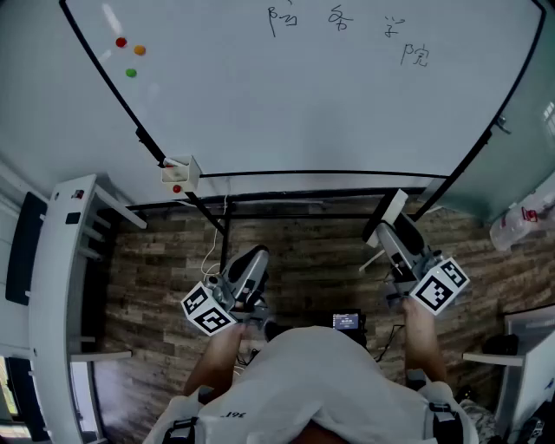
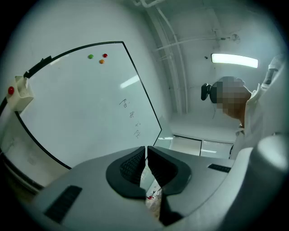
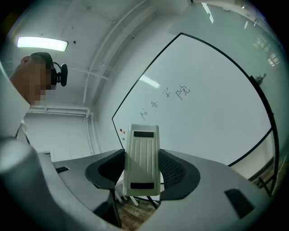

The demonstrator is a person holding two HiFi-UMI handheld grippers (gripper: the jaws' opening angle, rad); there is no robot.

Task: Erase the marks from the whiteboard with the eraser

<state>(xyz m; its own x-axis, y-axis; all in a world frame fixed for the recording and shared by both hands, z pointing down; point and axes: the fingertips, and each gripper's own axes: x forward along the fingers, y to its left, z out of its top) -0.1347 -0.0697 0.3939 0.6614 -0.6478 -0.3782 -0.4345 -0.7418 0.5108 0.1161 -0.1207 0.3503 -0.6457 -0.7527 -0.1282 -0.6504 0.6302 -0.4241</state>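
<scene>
A big whiteboard [image 1: 303, 95] on a black stand fills the upper head view. Several handwritten marks [image 1: 342, 22] run along its top; in the right gripper view the marks [image 3: 167, 97] sit mid-board. My right gripper [image 1: 388, 227] is shut on a white eraser [image 3: 142, 158], whose white end [image 1: 387, 215] points at the board's lower edge, a little short of it. My left gripper [image 1: 251, 264] hangs low over the floor, shut with nothing between its jaws. In the left gripper view the left gripper [image 2: 146, 158] has its pads together.
Three round magnets, red [image 1: 120, 42], orange [image 1: 140, 50] and green [image 1: 131, 73], stick to the board's left part. A small white box [image 1: 179, 173] sits at the board's lower left corner. A white rack [image 1: 61, 286] stands left, a plastic bag [image 1: 520, 221] right, on the wood-pattern floor [image 1: 312, 269].
</scene>
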